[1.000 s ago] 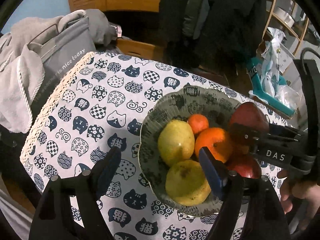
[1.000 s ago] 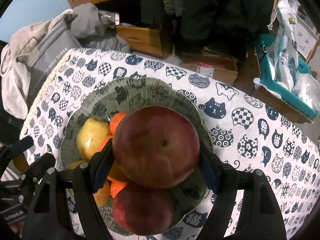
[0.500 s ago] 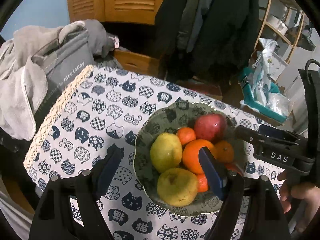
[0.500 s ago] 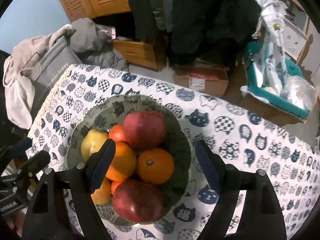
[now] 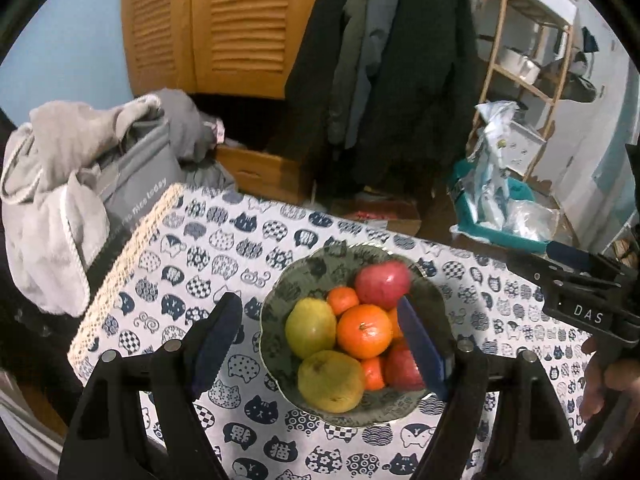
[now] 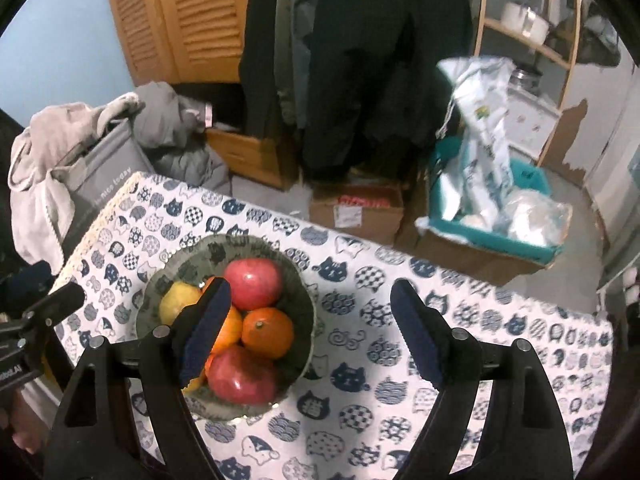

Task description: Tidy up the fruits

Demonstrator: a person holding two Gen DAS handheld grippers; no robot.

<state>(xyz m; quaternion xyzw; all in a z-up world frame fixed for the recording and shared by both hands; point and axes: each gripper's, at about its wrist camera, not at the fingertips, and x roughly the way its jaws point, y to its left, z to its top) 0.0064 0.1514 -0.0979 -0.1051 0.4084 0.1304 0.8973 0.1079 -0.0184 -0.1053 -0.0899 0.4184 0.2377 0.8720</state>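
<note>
Both tongs, the left tongs (image 5: 316, 344) and the right tongs (image 6: 310, 334), hang spread apart and empty above the bench (image 6: 500, 340), where two red apples, oranges and yellow pears sit heaped in the patterned bowl (image 6: 306, 300).

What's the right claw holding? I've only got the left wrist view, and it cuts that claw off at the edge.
Observer: Nothing. The right claw has just been opening its jaws, and there is no fruit between them.
Operator: My left claw blocks the right side of the bowl. What's behind it?
Observer: A second orange, lying between the far red apple and the near red apple.
Operator: Is the near red apple fully in the bowl?
Observer: Yes, it lies inside the rim, at the near edge of the pile.
</note>
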